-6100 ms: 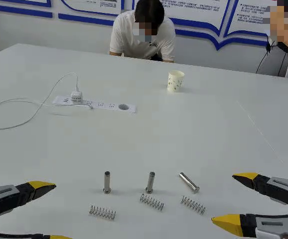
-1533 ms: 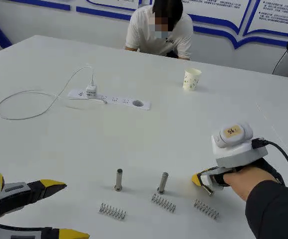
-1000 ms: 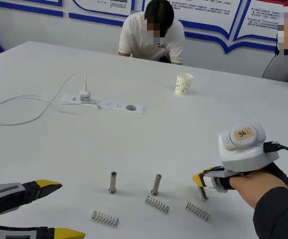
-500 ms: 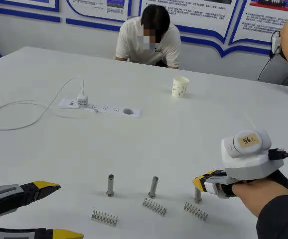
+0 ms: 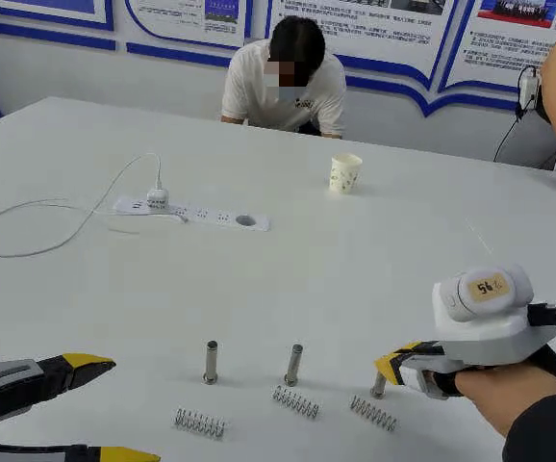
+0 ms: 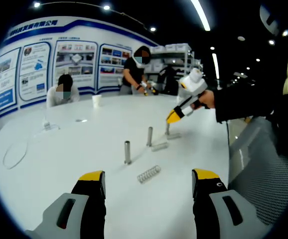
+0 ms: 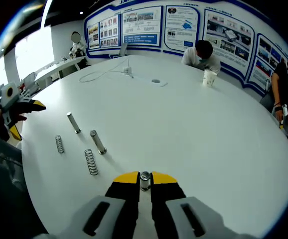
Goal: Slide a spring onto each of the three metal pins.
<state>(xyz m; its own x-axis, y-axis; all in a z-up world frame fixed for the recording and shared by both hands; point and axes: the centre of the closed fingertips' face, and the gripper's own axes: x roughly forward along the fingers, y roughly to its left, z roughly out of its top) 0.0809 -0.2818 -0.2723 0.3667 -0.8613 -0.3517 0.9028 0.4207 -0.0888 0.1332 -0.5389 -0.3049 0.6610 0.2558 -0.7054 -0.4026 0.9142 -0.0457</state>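
The white table carries three metal pins, three springs, a power strip and a paper cup.

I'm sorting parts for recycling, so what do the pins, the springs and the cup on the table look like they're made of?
The pins look like steel: smooth, polished, glinting silver-grey. The springs are probably steel wire: thin, bright coils. The cup seems to be paper: matte white with a small printed pattern.

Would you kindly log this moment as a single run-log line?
right gripper: shut on right pin, upright | left gripper: open, empty | springs: lying on table, none on pins
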